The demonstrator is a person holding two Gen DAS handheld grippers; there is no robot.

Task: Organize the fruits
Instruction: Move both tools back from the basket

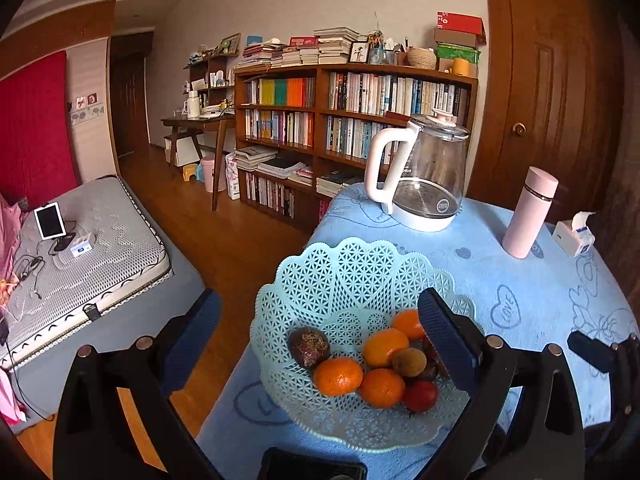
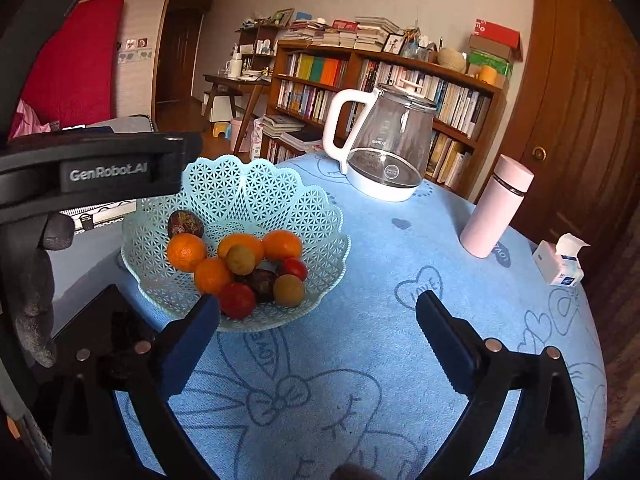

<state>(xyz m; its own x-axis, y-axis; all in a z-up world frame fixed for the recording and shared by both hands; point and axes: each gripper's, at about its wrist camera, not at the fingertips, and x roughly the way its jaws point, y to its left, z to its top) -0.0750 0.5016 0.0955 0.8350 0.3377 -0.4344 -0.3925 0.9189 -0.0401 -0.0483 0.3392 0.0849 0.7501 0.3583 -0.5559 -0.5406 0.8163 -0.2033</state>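
Piled in the lattice basket (image 2: 244, 196) on the blue tablecloth (image 2: 380, 340): four oranges (image 2: 186, 252), two red tomatoes (image 2: 237, 300), two brownish-green fruits (image 2: 240, 259), two dark ones (image 2: 185, 222); poised over it, left gripper (image 1: 320, 330) spread wide, empty; alongside, right gripper (image 2: 318, 320) equally agape, touching nothing.
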